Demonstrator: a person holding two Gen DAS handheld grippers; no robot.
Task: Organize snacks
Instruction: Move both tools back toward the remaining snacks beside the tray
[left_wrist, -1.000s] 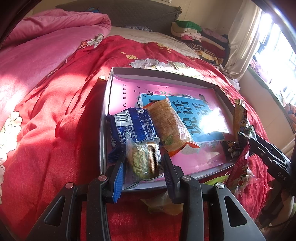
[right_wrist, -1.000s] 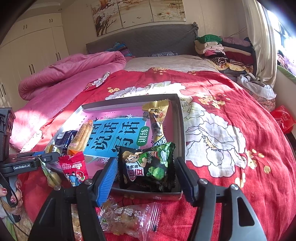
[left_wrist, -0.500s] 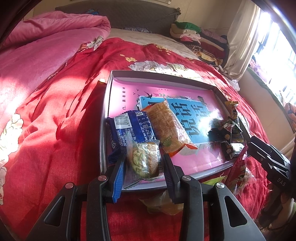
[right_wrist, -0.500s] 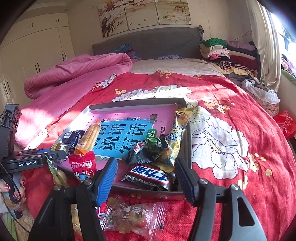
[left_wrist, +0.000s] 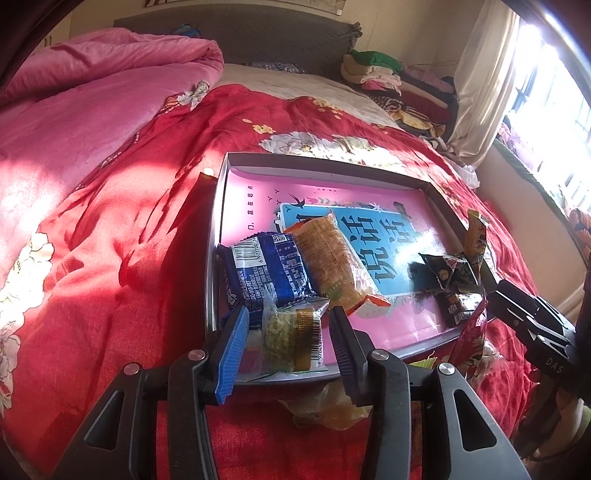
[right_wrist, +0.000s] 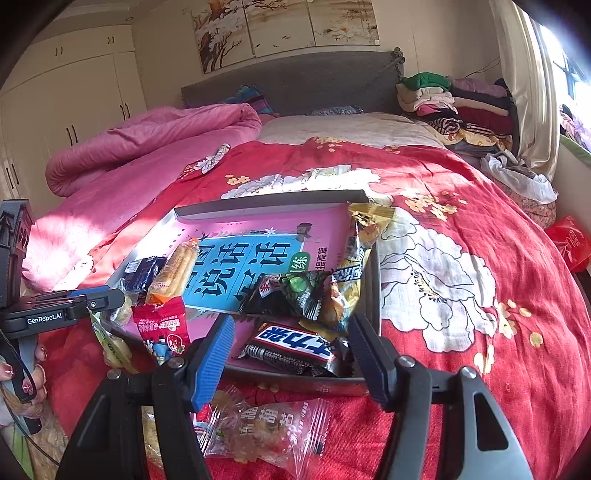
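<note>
A shallow grey rectangular tray (left_wrist: 218, 236) with a pink printed liner lies on a red floral bedspread (left_wrist: 110, 266). The left gripper (left_wrist: 286, 332) hovers at the tray's near left corner; its jaws have just been opening and now stand apart on either side of a small clear-wrapped greenish cake packet (left_wrist: 291, 332), with a gap showing at each pad, so nothing is pinched. That packet lies flat, its long axis running from the near rim toward the tray's middle. Just behind it a dark blue foil packet (left_wrist: 266, 273) and a long orange wrapped cracker pack (left_wrist: 332, 262) lie side by side, both angled from the near rim toward the far left corner.

The right gripper (right_wrist: 291, 350) is spread wide and empty above the tray's near right corner, where a black chocolate bar with white lettering (right_wrist: 291, 347) lies crosswise, parallel to the near rim. A tall yellow snack stick (right_wrist: 354, 258) leans along the right wall, pointing away.
</note>
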